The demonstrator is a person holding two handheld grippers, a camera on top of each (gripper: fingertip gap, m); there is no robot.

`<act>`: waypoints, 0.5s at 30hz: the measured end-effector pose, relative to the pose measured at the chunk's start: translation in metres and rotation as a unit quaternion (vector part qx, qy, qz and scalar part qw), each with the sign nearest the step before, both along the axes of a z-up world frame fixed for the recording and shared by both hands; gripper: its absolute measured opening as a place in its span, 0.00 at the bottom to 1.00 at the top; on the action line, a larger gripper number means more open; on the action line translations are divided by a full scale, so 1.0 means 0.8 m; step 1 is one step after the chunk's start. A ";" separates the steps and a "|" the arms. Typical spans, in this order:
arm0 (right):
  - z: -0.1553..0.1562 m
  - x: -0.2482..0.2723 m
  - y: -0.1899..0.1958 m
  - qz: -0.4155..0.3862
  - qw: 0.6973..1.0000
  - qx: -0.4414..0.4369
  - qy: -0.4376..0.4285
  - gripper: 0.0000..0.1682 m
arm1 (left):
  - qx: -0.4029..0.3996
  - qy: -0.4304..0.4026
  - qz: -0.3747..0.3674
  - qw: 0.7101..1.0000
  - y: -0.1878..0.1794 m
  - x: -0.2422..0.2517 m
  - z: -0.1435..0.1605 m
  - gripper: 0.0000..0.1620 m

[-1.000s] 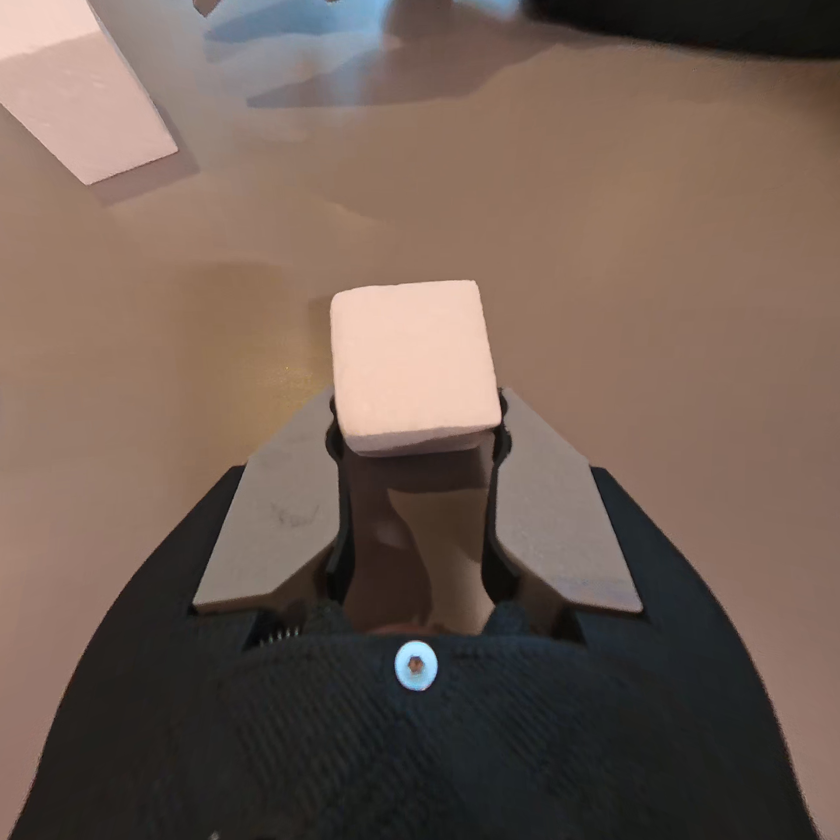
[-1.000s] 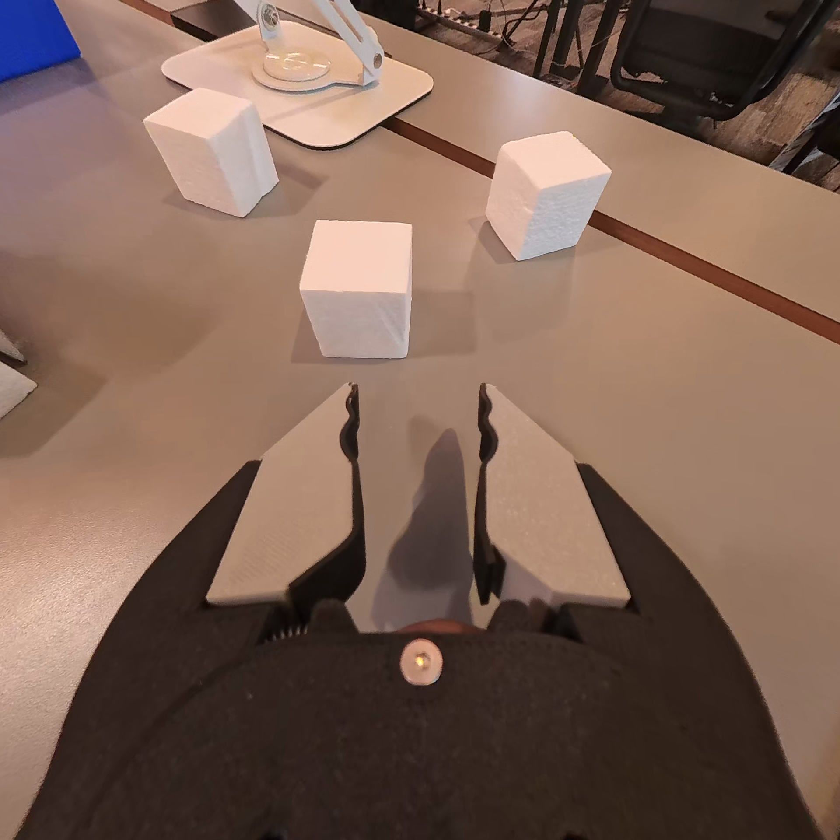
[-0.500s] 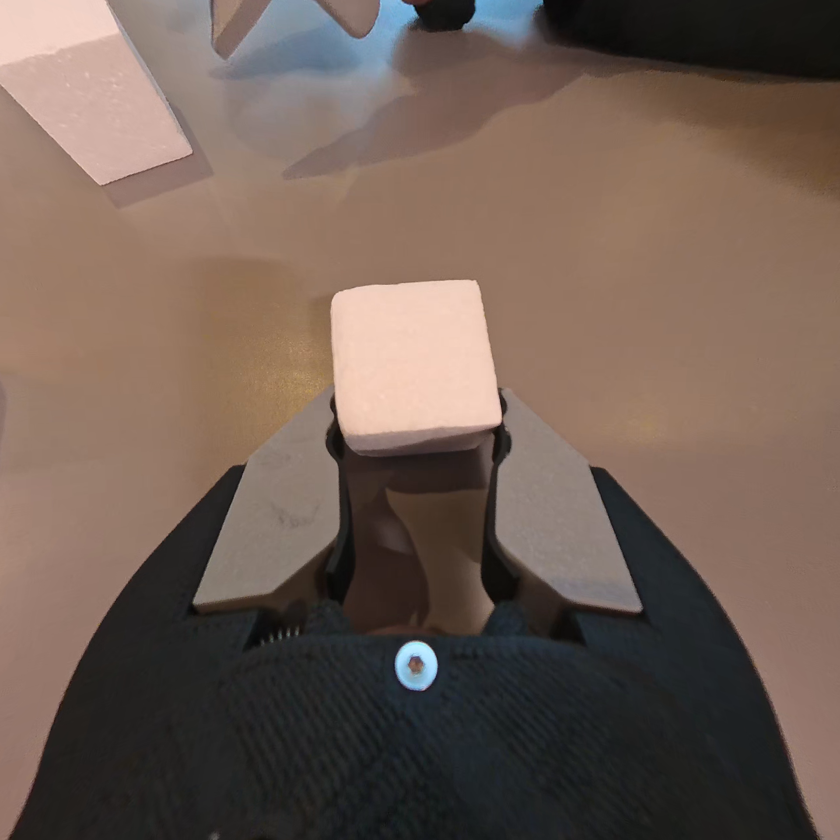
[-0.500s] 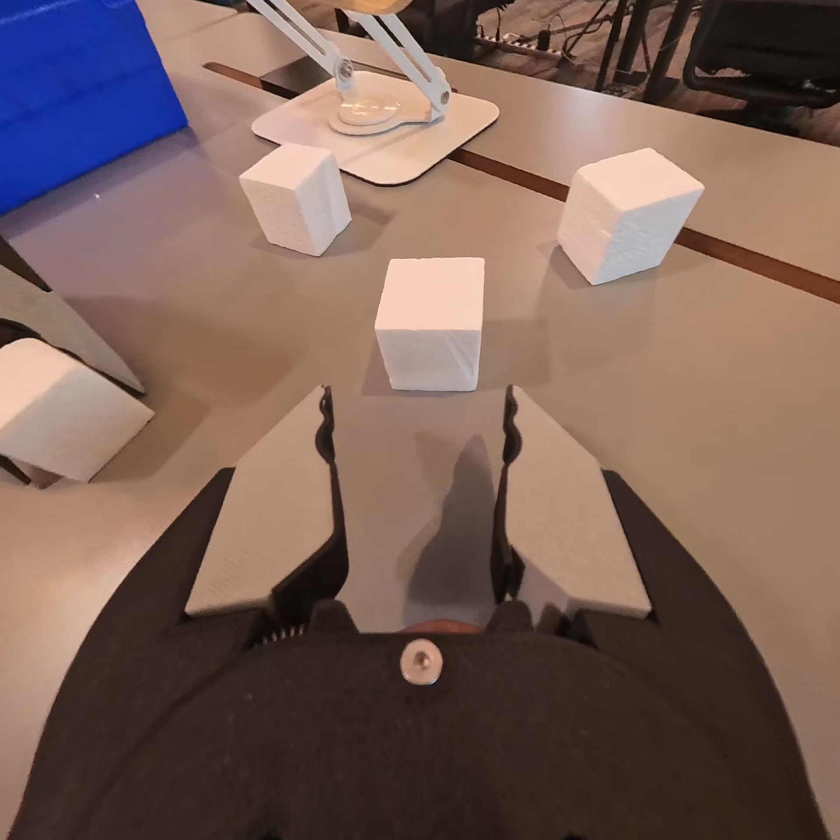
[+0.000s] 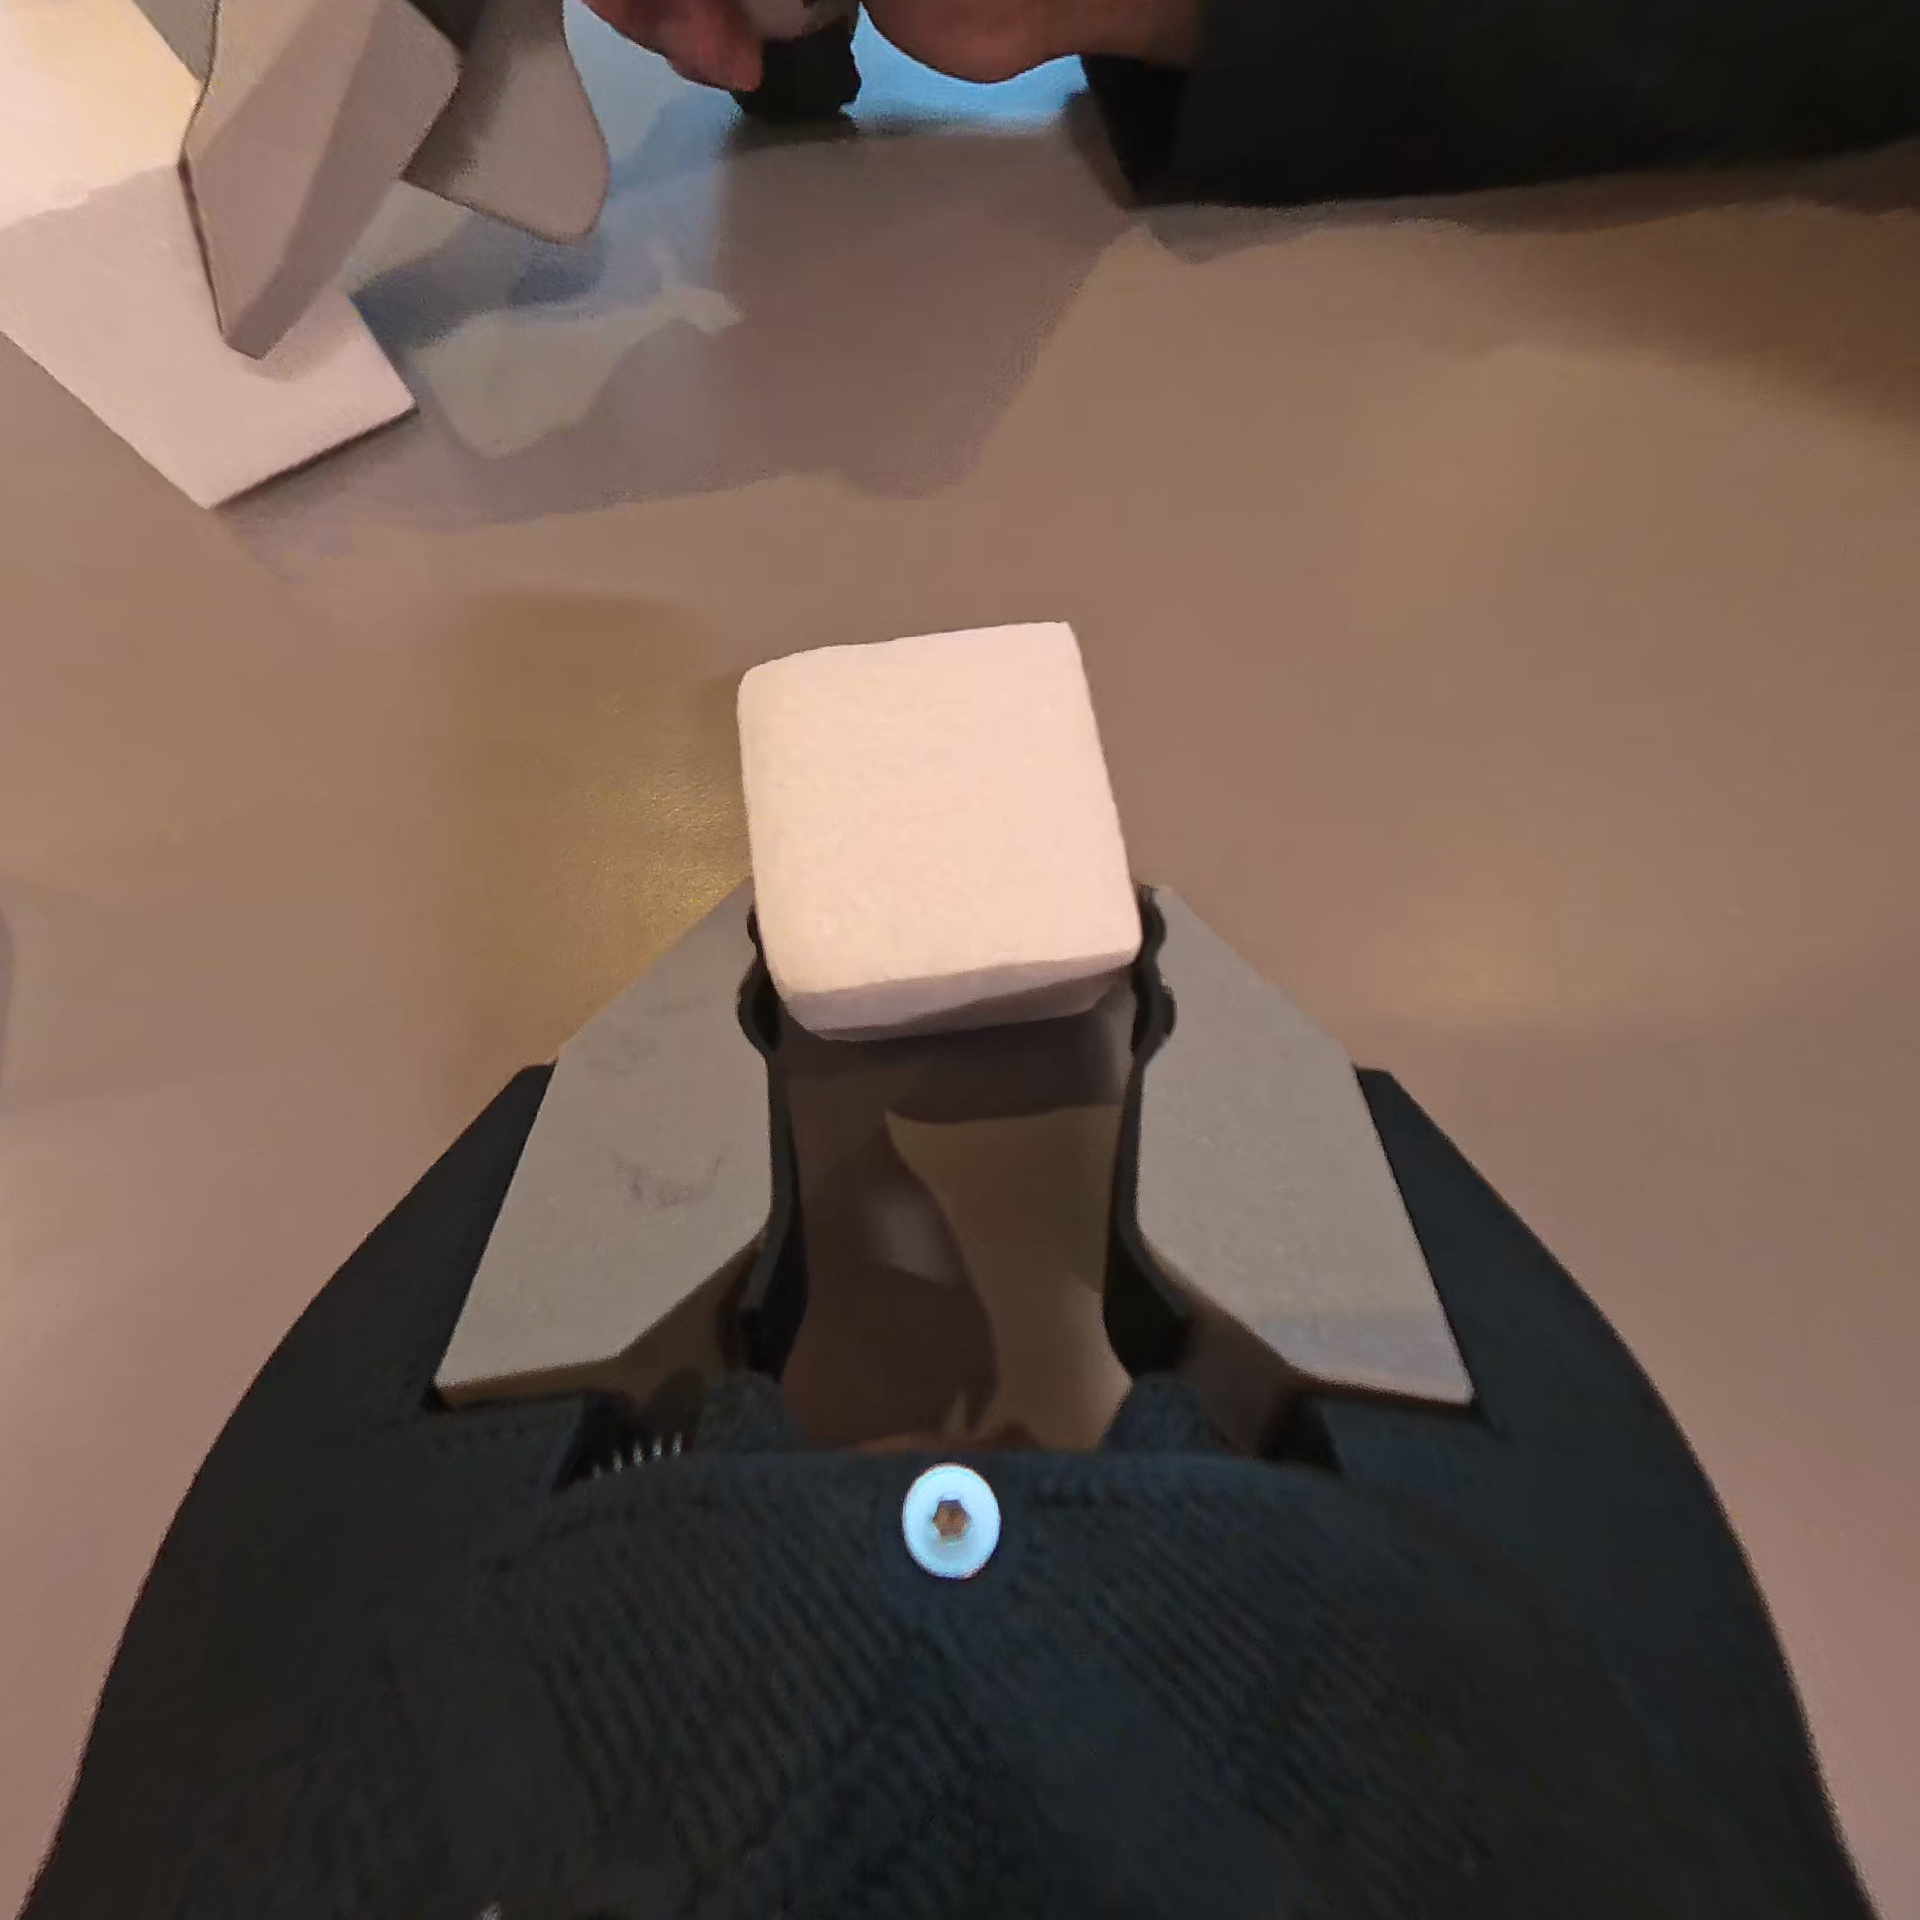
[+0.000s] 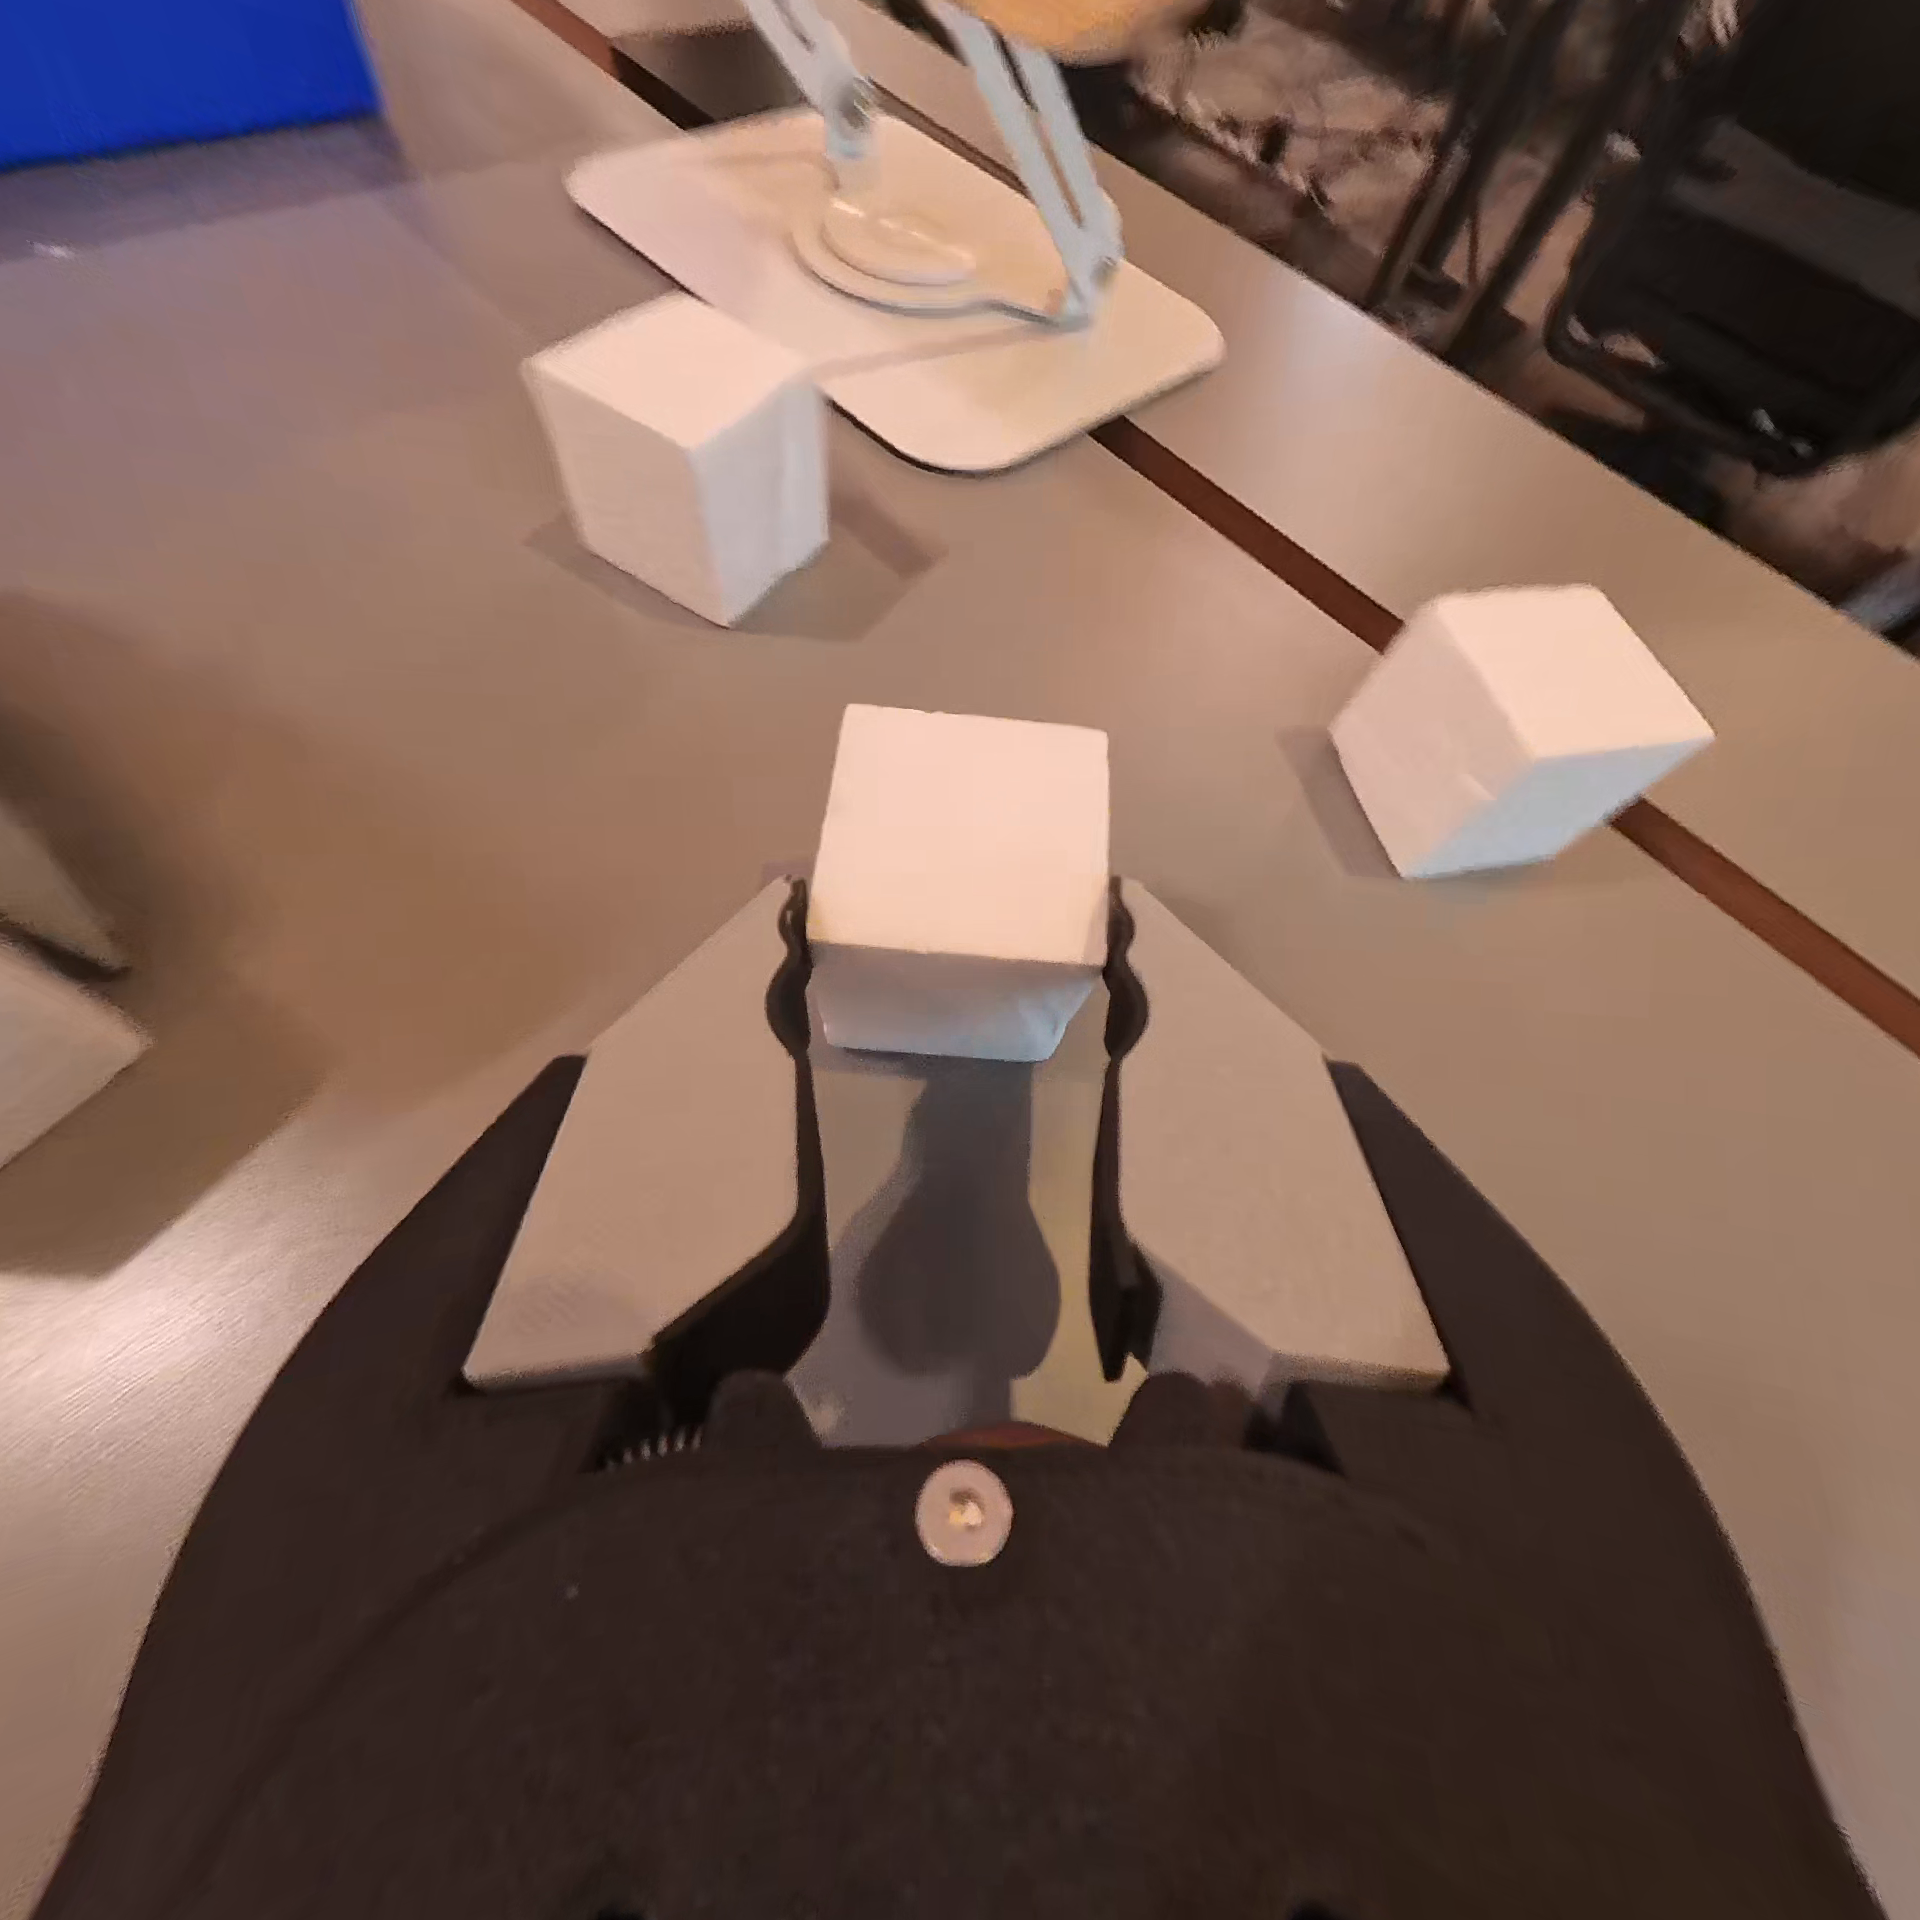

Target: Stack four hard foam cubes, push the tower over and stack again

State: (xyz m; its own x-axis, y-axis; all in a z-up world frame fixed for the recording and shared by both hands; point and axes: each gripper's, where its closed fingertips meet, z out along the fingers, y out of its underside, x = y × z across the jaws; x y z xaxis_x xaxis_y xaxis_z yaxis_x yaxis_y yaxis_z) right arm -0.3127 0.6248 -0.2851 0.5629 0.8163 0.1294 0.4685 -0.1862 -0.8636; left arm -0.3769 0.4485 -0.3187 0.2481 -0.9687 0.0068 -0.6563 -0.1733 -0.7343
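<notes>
My left gripper (image 5: 945,920) is shut on a white foam cube (image 5: 925,821) and holds it just above the brown table (image 5: 1455,727). My right gripper (image 6: 954,920) has its jaws closed against the sides of a second white cube (image 6: 961,831) that rests on the table. Two more white cubes stand farther off, one at the back left (image 6: 686,468) and one at the right (image 6: 1517,727). In the left wrist view the right gripper's fingers (image 5: 301,187) straddle their cube (image 5: 114,343) at the top left.
A white lamp base (image 6: 904,281) sits behind the back-left cube. A blue box (image 6: 187,73) is at the far left. Chairs stand beyond the table's far edge. A person's hand (image 5: 935,42) and dark sleeve (image 5: 1507,94) lie at the top of the left wrist view.
My right gripper moved forward onto the middle cube and its jaws narrowed against it. My left gripper kept its cube and barely moved.
</notes>
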 end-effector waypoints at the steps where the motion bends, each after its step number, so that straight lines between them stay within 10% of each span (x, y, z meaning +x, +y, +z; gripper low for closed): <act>1: 0.007 -0.007 -0.013 0.028 0.999 0.006 0.016 0.32 | 0.000 0.000 -0.002 1.000 -0.001 0.000 0.000 0.42; 9: 0.092 -0.054 -0.173 0.306 0.942 -0.043 0.131 0.32 | 0.001 -0.001 -0.062 0.998 -0.025 0.004 0.000 0.38; 15: 0.092 -0.073 -0.246 0.399 0.915 -0.020 0.064 0.32 | 0.000 -0.001 -0.077 0.997 -0.033 0.007 0.000 0.38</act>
